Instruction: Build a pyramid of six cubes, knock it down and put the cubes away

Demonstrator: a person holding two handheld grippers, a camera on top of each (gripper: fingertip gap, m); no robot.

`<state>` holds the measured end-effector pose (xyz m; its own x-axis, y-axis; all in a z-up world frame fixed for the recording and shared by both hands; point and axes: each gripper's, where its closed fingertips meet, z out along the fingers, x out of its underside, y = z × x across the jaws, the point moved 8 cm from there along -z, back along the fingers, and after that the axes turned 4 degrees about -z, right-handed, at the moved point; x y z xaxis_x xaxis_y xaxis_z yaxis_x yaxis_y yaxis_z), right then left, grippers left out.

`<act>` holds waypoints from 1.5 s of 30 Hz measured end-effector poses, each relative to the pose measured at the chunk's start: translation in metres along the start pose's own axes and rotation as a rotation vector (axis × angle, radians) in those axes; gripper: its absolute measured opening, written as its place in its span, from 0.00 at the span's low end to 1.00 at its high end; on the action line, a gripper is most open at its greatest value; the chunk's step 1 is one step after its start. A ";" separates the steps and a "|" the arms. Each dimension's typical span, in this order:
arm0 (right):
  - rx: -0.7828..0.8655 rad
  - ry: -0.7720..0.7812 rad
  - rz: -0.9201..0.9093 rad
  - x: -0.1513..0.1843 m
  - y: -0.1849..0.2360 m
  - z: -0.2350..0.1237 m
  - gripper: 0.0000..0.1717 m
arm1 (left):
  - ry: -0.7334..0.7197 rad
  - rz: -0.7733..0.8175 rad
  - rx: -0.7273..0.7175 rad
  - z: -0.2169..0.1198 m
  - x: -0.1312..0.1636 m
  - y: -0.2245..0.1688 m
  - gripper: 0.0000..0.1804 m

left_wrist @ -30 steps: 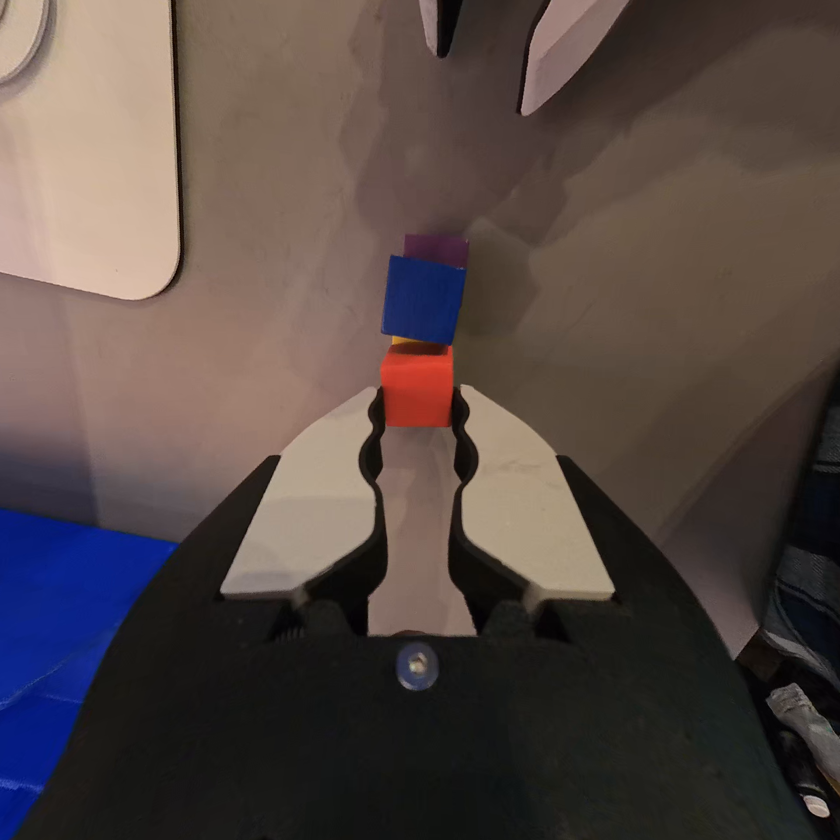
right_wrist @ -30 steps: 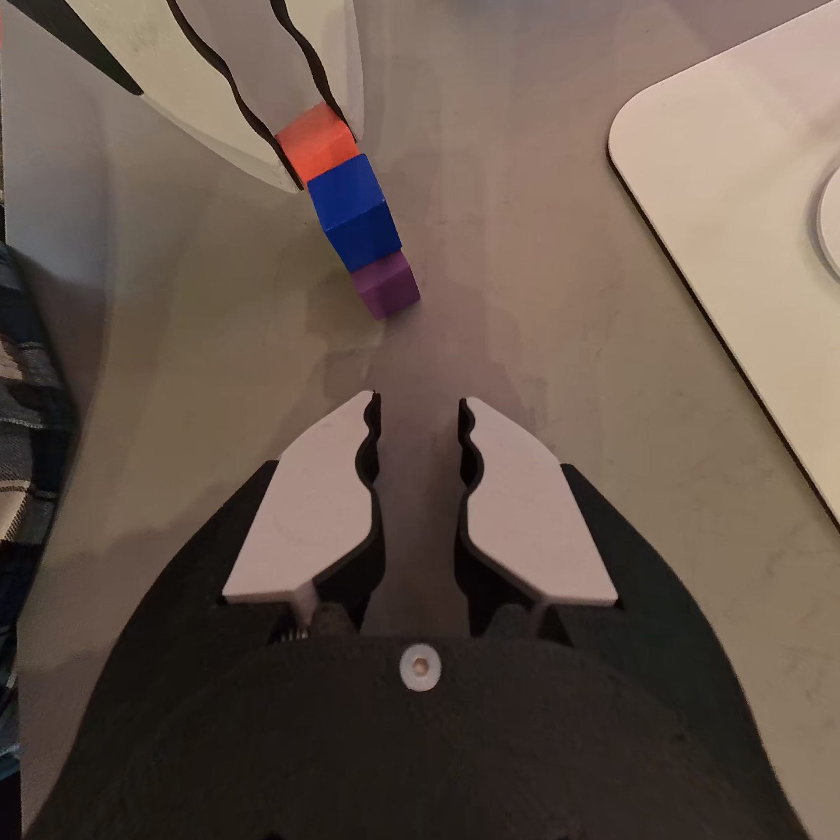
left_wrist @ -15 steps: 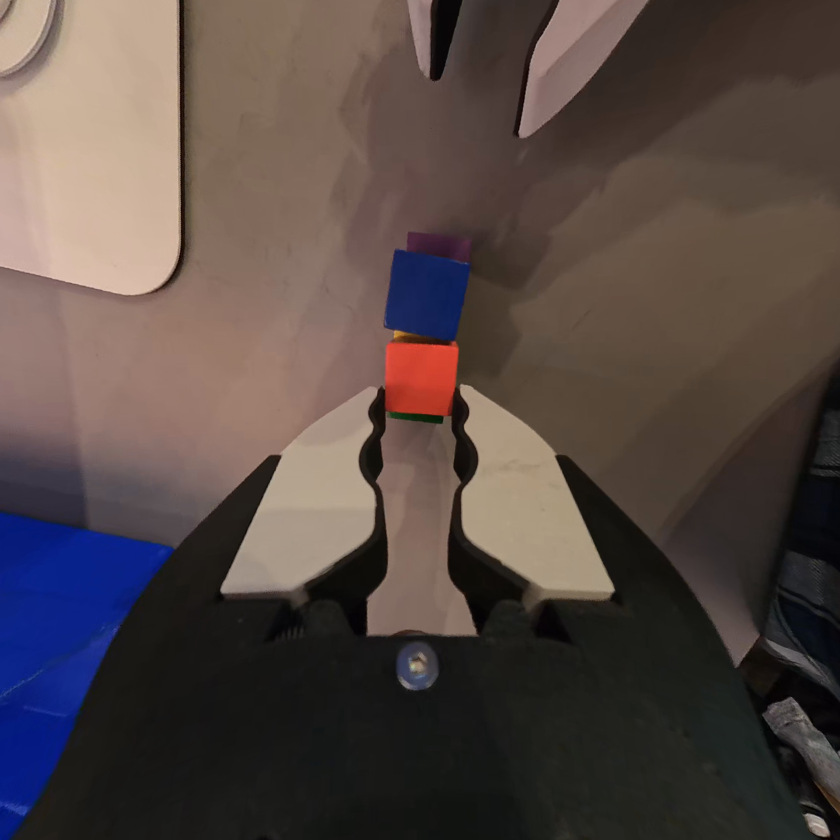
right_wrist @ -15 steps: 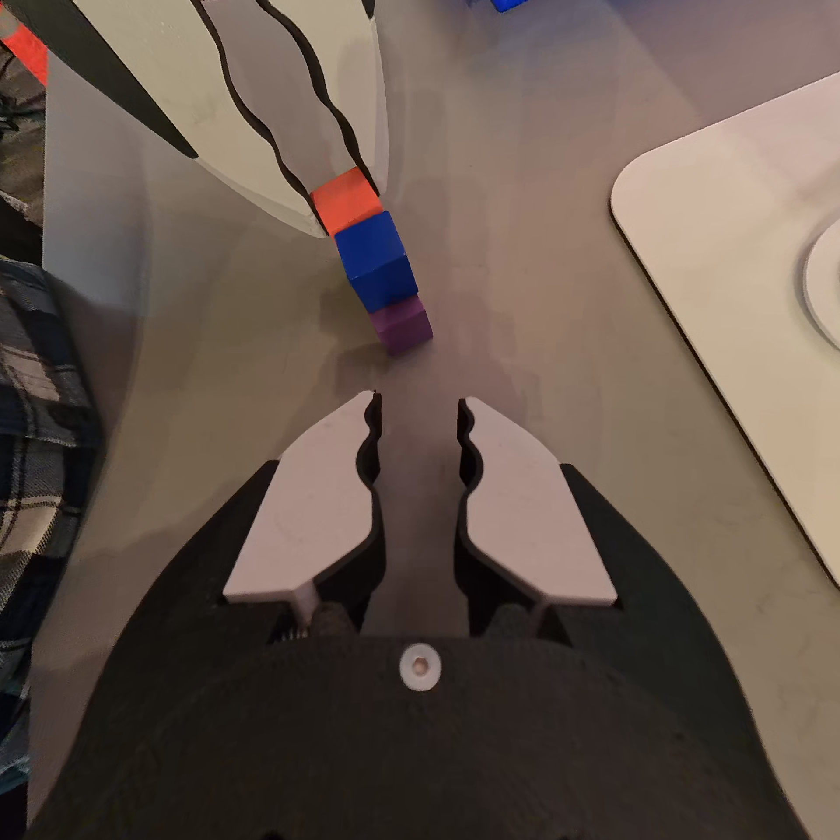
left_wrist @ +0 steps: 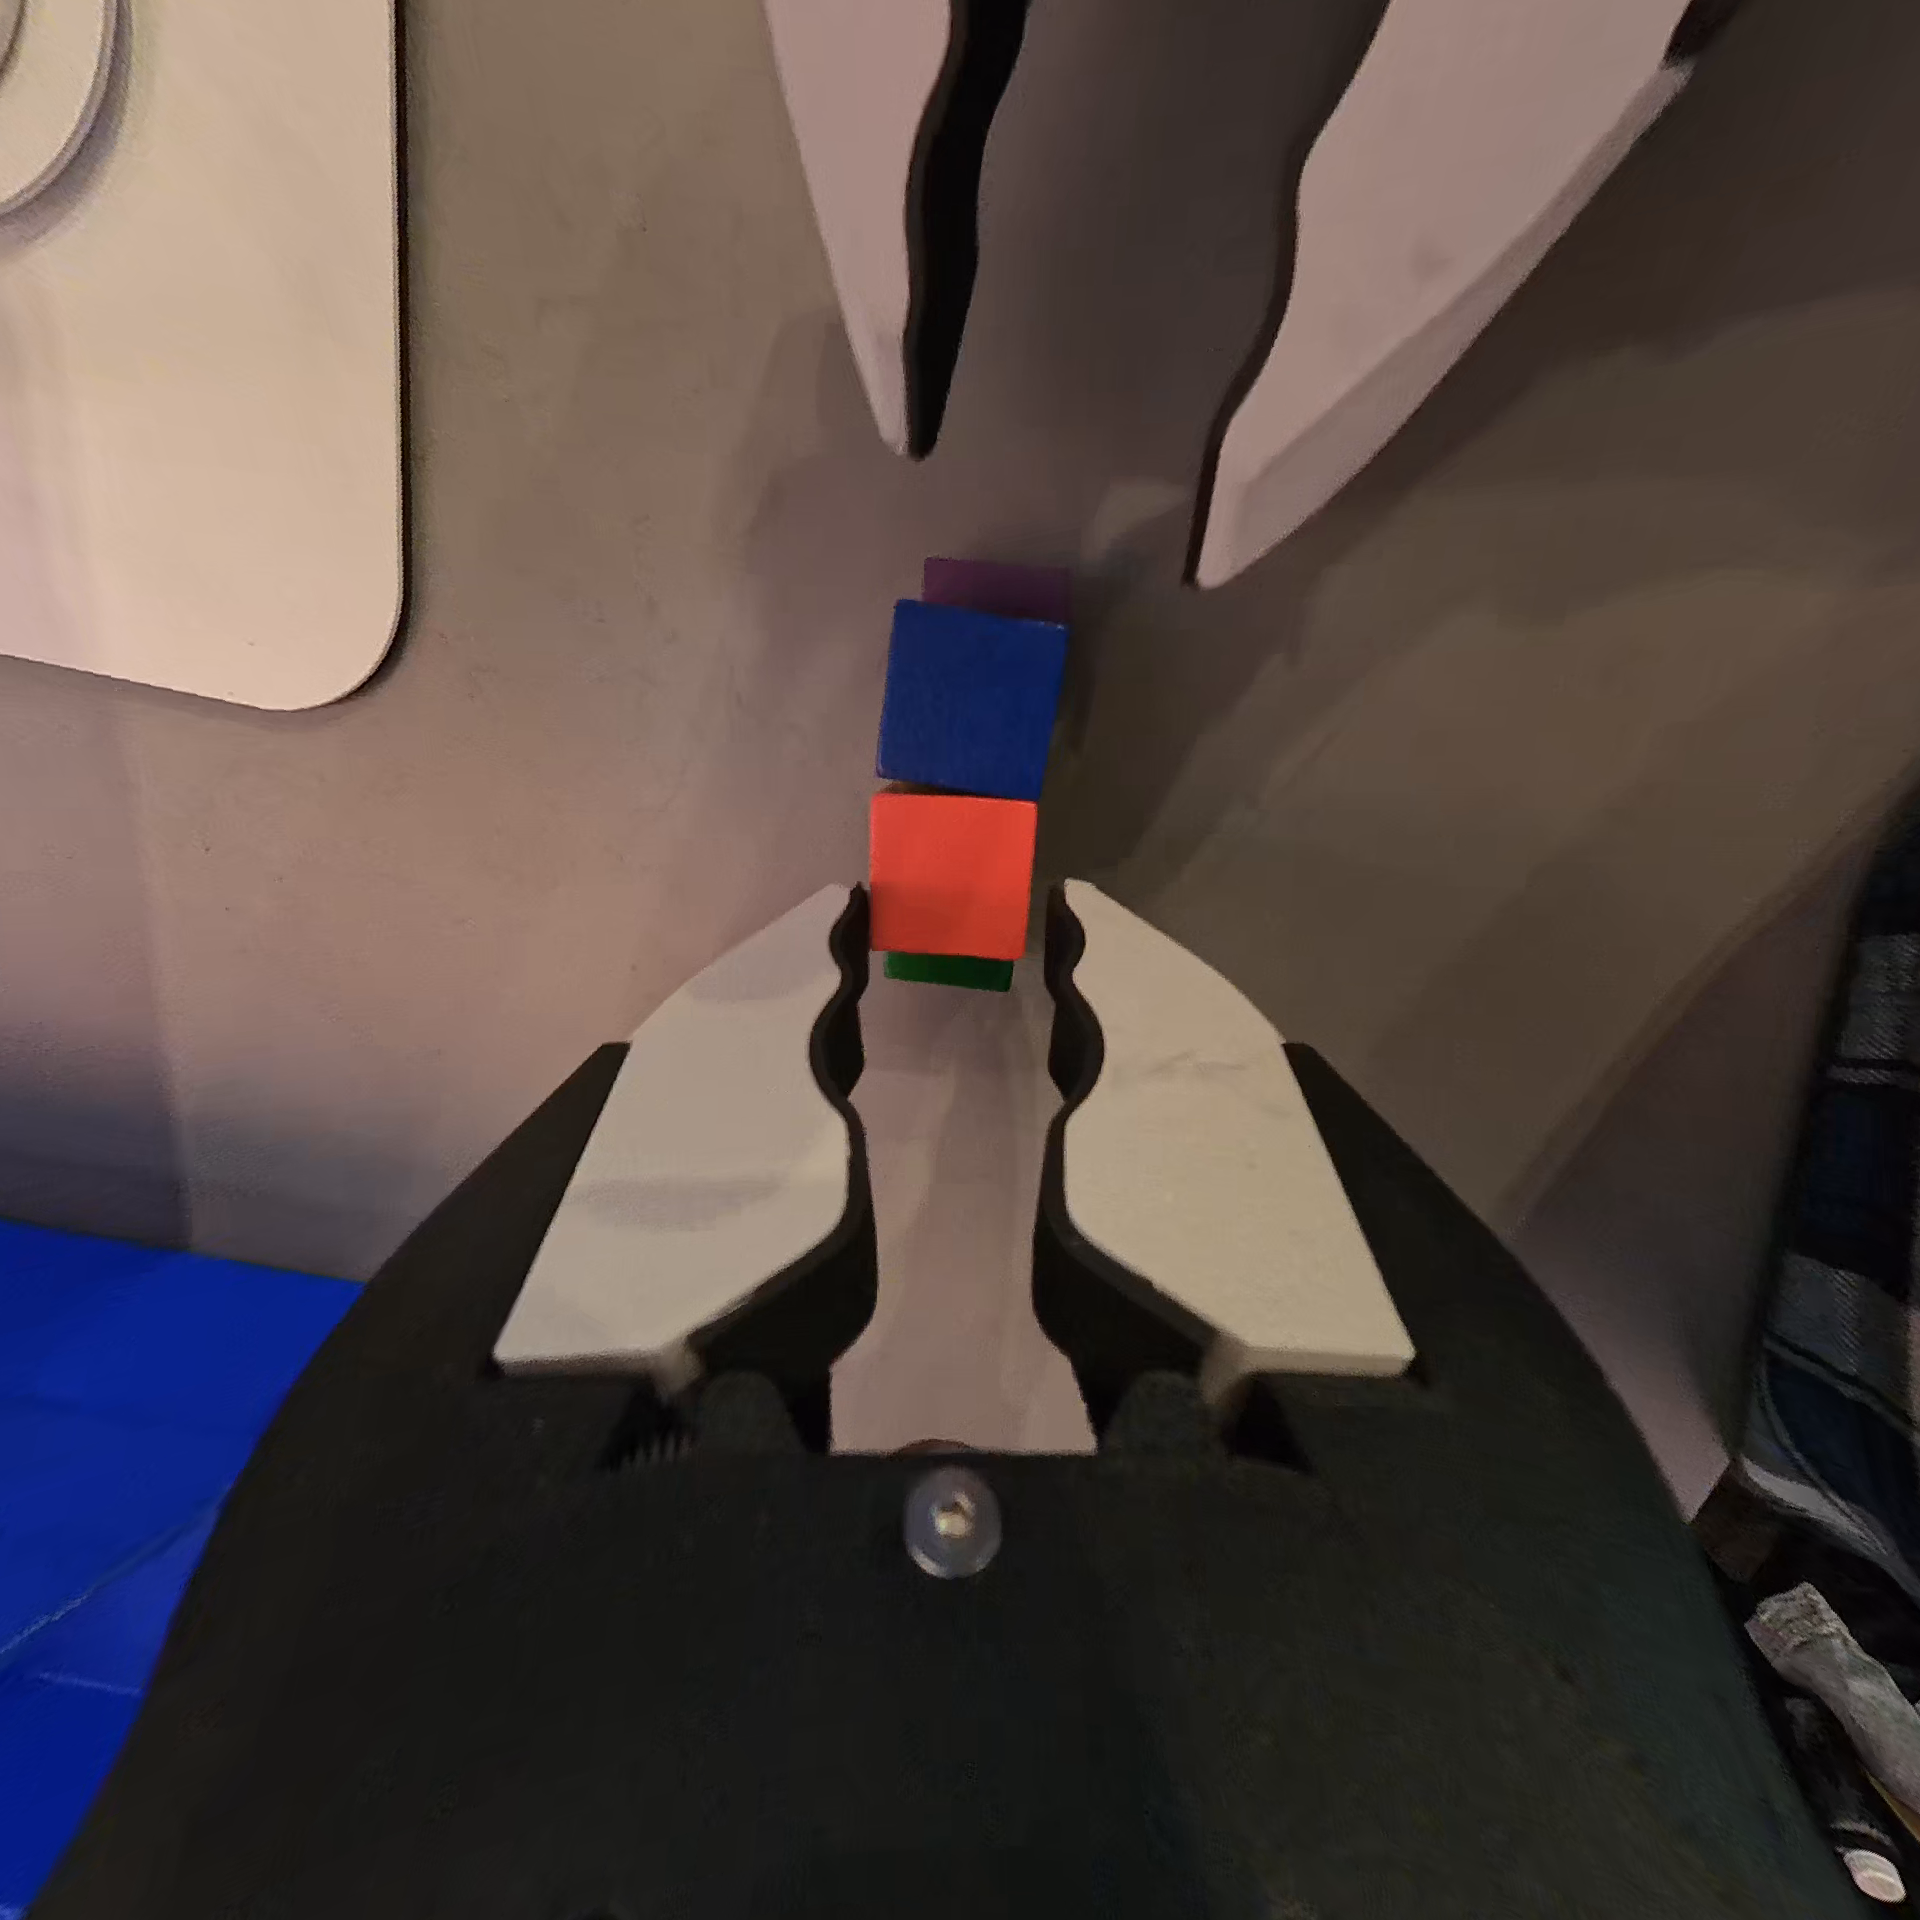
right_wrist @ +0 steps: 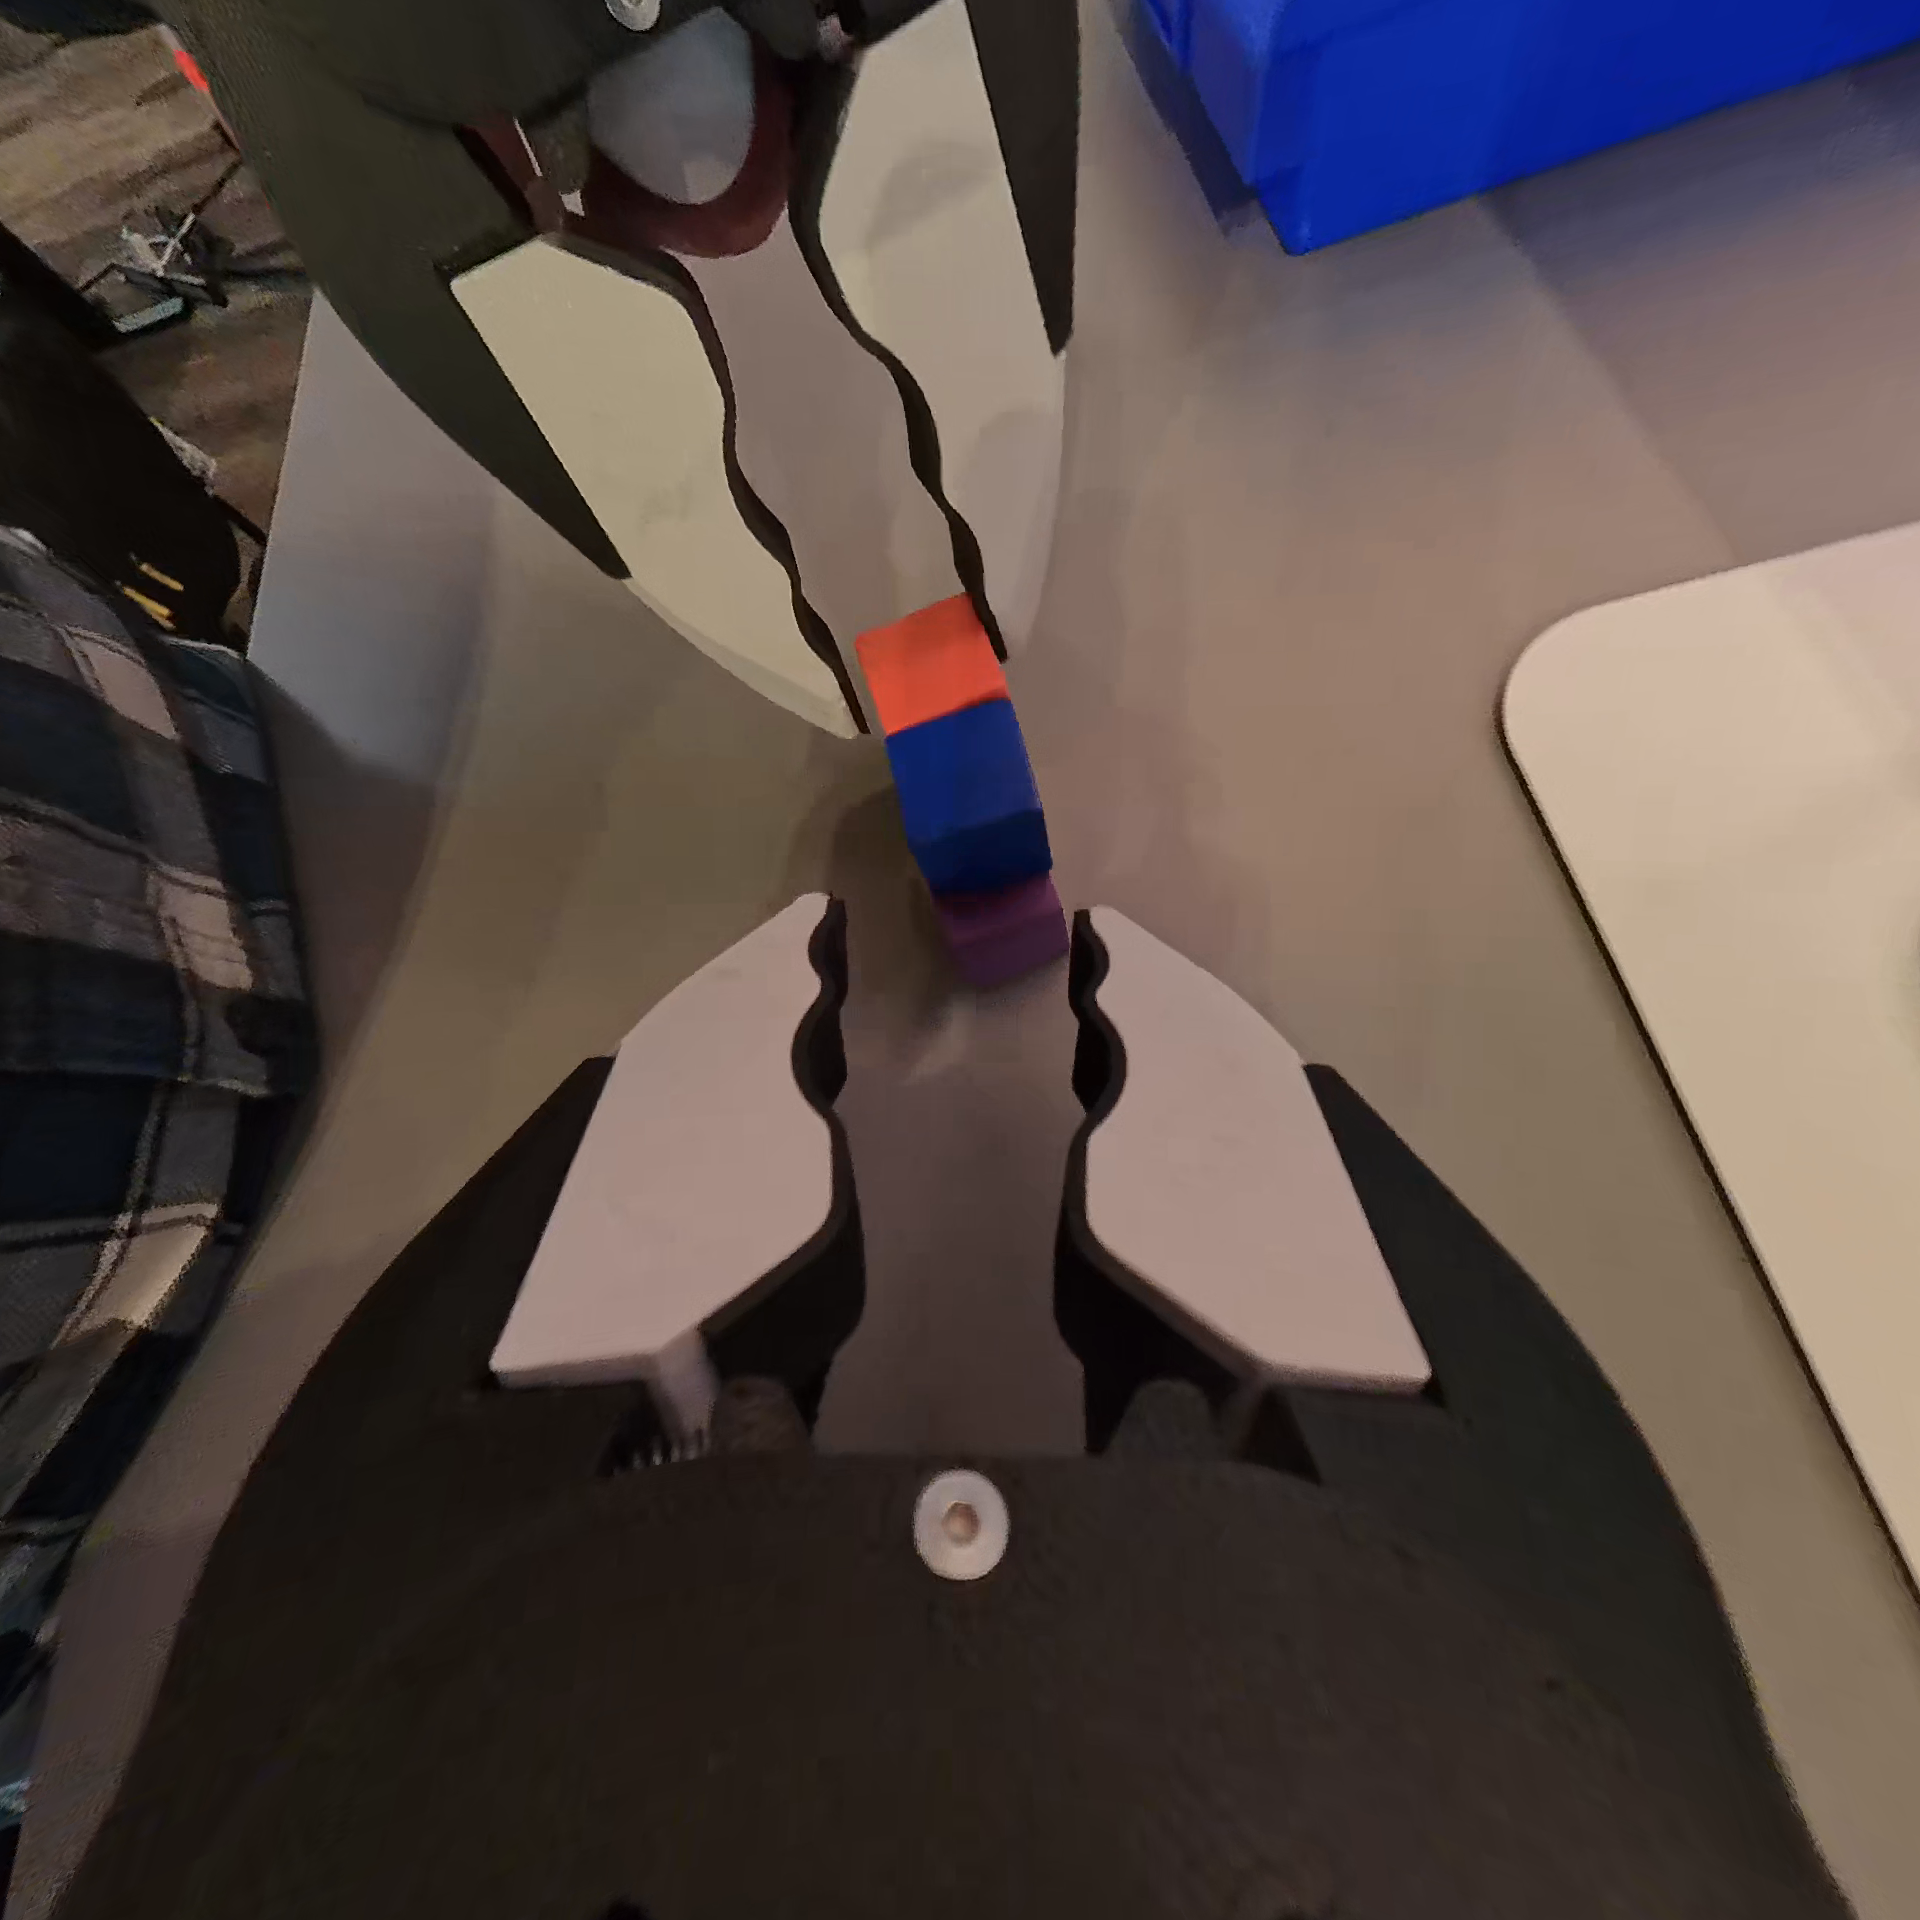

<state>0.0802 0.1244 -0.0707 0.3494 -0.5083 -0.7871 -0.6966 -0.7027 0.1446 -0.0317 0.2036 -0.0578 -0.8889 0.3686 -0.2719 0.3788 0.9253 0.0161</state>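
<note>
Between my two grippers, on the grey table point(left_wrist: 623, 831), the cubes sit in a tight row: the orange cube point(left_wrist: 953, 883) nearest the left gripper point(left_wrist: 953, 935), then the blue cube point(left_wrist: 971, 701), then the purple cube point(left_wrist: 995, 584) on the far side. A green cube point(left_wrist: 948, 971) peeks out beneath the orange one.

My left gripper stands open around the orange cube; I see a sliver of space on the right side, so I judge that it has been let go, not held. My right gripper point(right_wrist: 951, 956) is spread wide with the purple cube point(right_wrist: 1006, 940) just at its right fingertip, nothing clamped.

These look like small painted wooden blocks: light, rigid, flat-sided, and likely a bit slick on the paint. I would take each by two opposite flat faces, pads square to them and centred, not on a corner. Being so light, they will skid or topple at a nudge, so any approach alongside the stacked ones should be slow. The blue bin point(right_wrist: 1507, 94) waits at the far right.
</note>
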 end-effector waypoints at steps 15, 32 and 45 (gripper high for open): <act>-0.018 0.006 -0.051 -0.012 -0.004 0.017 0.17 | -0.012 0.010 0.013 0.002 -0.002 0.001 0.15; 0.095 -0.091 0.183 0.039 -0.019 -0.039 0.19 | -0.091 -0.274 -0.362 -0.104 0.087 0.169 0.28; 0.091 -0.043 0.245 0.052 -0.019 -0.030 0.19 | 0.346 0.038 -0.404 -0.036 0.144 0.335 0.29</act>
<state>0.1304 0.0963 -0.0960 0.1376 -0.6353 -0.7599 -0.8113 -0.5124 0.2814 -0.0421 0.5698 -0.0564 -0.9355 0.3467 0.0680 0.3432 0.8462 0.4077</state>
